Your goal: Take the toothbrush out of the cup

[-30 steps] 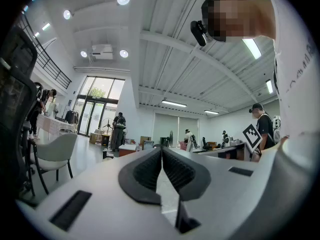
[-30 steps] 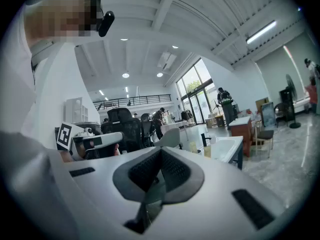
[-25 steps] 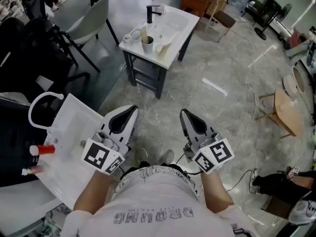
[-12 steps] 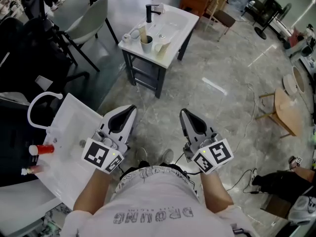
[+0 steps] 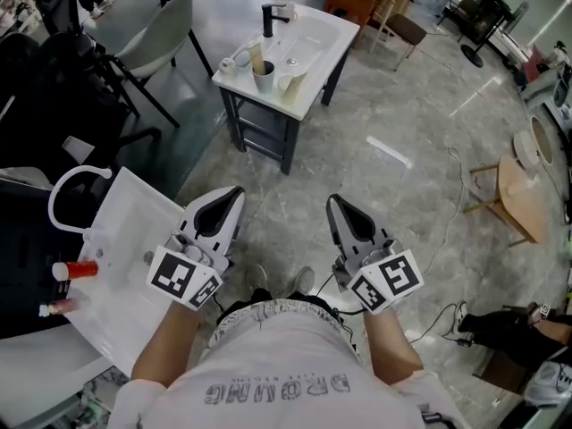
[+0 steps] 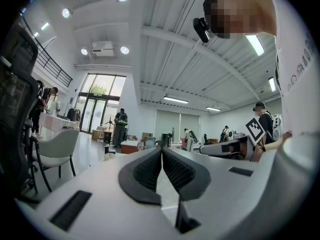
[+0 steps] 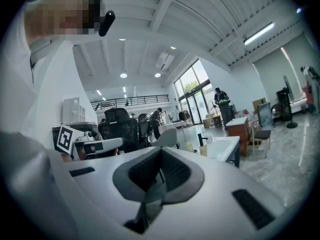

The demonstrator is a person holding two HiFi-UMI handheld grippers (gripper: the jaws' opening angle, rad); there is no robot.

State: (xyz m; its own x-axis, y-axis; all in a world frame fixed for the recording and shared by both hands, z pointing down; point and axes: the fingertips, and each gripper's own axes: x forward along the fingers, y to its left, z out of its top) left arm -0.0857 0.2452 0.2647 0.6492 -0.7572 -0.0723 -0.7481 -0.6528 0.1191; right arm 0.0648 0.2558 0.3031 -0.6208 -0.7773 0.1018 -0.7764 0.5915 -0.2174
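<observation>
Far off on the white counter, standing in a round pale cup: toothbrush, long axis near upright, top tipped slightly left. Well apart, near the body: left gripper and right gripper, ribbed black jaws clenched, nothing between.

grey print on the person's shirt is too blurred to read
</observation>
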